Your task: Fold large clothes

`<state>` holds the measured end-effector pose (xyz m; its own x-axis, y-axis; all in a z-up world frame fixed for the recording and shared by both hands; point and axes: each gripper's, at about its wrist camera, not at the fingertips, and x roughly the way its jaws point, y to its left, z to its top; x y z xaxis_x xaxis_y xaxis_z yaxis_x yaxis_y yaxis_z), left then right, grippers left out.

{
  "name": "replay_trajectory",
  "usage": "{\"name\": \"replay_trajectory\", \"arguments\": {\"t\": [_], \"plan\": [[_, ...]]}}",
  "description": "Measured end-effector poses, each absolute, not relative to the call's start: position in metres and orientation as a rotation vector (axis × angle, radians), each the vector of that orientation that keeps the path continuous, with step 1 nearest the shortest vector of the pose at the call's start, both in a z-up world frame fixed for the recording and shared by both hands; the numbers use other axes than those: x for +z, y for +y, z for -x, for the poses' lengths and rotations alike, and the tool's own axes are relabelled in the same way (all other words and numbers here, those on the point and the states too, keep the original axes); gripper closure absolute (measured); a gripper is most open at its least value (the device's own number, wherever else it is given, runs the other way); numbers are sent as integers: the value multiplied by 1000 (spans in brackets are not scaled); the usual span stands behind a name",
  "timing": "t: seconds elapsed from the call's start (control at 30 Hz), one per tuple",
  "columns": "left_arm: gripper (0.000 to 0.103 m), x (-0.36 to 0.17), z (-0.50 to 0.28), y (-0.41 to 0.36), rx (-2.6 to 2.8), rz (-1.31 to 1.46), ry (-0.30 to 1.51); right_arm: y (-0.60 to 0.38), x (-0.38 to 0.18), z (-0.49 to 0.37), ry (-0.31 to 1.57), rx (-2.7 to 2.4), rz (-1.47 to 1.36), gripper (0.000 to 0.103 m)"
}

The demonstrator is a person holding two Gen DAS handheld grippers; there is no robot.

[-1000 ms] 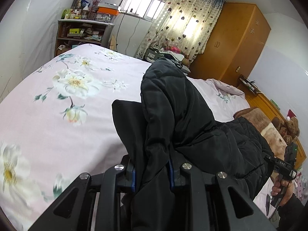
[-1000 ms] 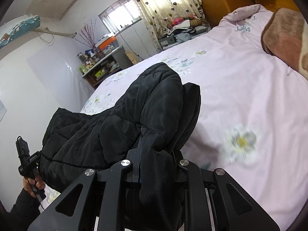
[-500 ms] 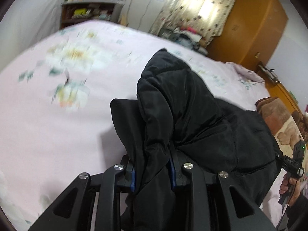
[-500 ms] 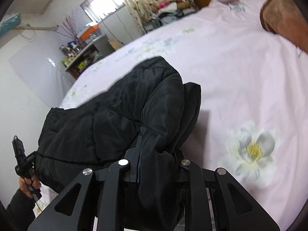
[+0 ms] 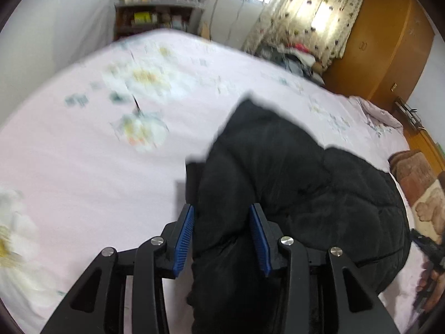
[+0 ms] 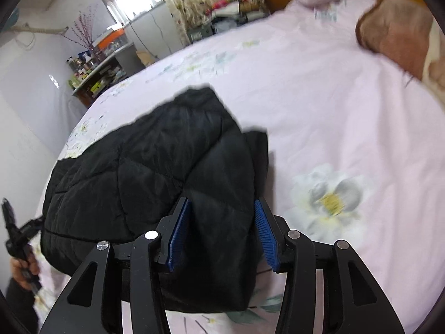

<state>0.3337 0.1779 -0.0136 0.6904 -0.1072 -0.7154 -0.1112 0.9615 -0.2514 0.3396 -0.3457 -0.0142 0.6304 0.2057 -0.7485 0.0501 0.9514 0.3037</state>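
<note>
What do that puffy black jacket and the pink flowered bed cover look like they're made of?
Black quilted jacket: probably padded synthetic shell; stitched panels, faint sheen. Pink floral bed cover: likely matte woven cotton or a blend; printed flowers, soft creases.

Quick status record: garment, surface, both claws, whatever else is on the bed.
garment: black padded jacket, bunched on the bed
surface: pink floral bedsheet
left claw: jaws opening, jacket fabric between the blue pads
right claw: jaws opening, jacket fabric between the pads
other item: brown blanket at the bed's far end
</note>
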Motion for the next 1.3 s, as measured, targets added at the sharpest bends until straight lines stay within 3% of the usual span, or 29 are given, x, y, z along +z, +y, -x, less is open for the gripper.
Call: {"name": "replay_trajectory", "arguments": {"t": [0.17, 0.37, 0.53, 1.3], "plan": [[61, 12, -355, 162, -23, 214, 740, -332, 5, -348, 813, 77, -248, 55], [59, -29, -405, 140, -11, 159, 858, -314, -31, -386, 934, 79, -199, 55], [59, -16, -393, 137, 2, 157, 842, -319, -24, -380, 931, 83, -209, 55], [50, 72, -140, 65, -45, 117, 770, -258, 63, -163, 823, 171, -185, 55]]}}
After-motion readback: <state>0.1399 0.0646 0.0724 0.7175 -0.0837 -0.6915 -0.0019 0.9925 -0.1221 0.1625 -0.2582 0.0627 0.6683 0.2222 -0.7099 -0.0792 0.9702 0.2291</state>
